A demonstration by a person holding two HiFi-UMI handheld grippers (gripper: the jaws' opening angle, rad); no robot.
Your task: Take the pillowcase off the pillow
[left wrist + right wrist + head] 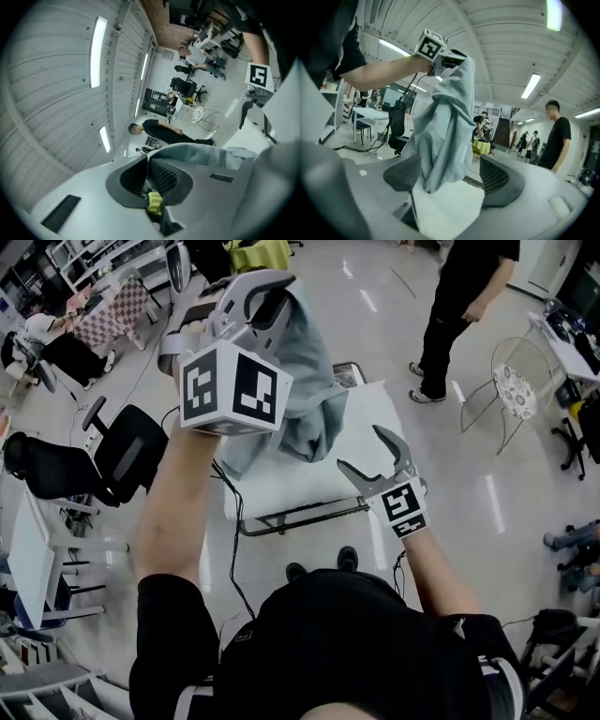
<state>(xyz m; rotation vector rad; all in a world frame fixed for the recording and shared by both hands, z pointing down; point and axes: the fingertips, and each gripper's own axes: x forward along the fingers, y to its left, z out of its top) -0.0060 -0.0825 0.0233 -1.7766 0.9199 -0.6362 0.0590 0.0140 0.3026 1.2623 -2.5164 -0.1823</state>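
In the head view my left gripper [267,298] is raised high, shut on the top of a light blue pillowcase [309,381] that hangs down in folds. The white pillow [309,479] lies below on the white table [386,413]. My right gripper [361,448] stands open over the pillow's right part. In the left gripper view the jaws [149,180] are closed with the blue cloth [206,154] pinched between them. In the right gripper view the pillowcase [445,126] hangs ahead of the open gripper [450,176], and the white pillow [450,211] shows low between the pads, unpressed.
A person in black [459,306] stands beyond the table at the upper right, beside a wire chair [511,390]. A black office chair [112,456] and a cable [230,549] on the floor are at the left. Desks line the far left.
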